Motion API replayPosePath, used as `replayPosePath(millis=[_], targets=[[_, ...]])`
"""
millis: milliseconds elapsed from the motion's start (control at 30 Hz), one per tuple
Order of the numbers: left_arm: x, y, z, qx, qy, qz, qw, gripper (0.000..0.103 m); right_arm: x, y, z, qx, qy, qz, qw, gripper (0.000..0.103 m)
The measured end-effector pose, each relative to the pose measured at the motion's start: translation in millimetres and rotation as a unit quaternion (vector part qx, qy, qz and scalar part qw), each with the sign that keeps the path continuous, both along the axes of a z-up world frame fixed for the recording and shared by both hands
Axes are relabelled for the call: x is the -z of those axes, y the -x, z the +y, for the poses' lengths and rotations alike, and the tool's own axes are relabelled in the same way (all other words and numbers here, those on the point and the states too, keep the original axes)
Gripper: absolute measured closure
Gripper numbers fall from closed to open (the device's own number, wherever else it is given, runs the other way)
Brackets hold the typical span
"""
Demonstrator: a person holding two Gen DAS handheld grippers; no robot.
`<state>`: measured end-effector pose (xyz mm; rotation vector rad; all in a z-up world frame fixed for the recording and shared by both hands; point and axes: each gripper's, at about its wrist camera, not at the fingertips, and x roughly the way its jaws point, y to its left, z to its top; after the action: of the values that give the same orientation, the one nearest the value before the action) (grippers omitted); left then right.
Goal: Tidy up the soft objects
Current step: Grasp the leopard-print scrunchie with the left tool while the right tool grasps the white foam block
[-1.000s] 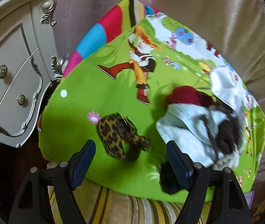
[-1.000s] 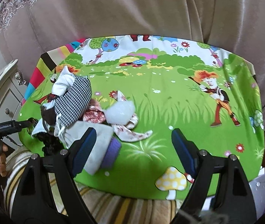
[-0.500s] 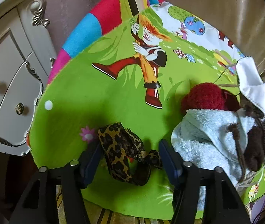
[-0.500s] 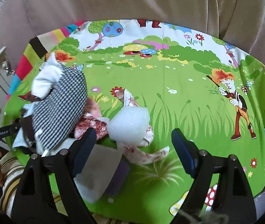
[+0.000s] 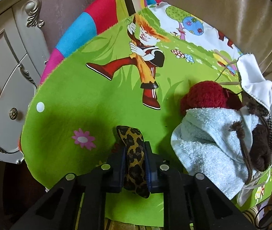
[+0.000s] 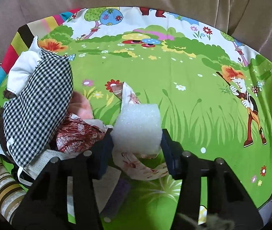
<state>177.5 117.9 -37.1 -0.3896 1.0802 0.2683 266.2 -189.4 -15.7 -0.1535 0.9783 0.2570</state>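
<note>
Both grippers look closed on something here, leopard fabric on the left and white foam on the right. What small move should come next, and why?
Probably a short lift of both. The left gripper has just closed and pinches the leopard-print fabric, which still lies on the green cartoon cloth. The right gripper has just been closing and its pads meet the white foam block atop a floral cloth. Lifting would show whether both grips hold.

Right wrist view: a purple item [image 6: 119, 193] at six o'clock lies mostly hidden under the gripper frame; a pink object [image 6: 81, 106] is half covered by the houndstooth cloth [image 6: 38, 111]. Left wrist view: the white cabinet [image 5: 5, 88] at nine o'clock is cut off by the edge.
</note>
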Motion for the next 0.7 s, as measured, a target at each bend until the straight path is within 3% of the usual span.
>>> replayPosePath(millis=[700], targets=[[-49.6,45.1,-15.5,-0.004,-0.020,-0.091,0.9956,0.088,-37.7,48.6,-21.9,0.011,-0.037,-0.051,0.998,0.052]])
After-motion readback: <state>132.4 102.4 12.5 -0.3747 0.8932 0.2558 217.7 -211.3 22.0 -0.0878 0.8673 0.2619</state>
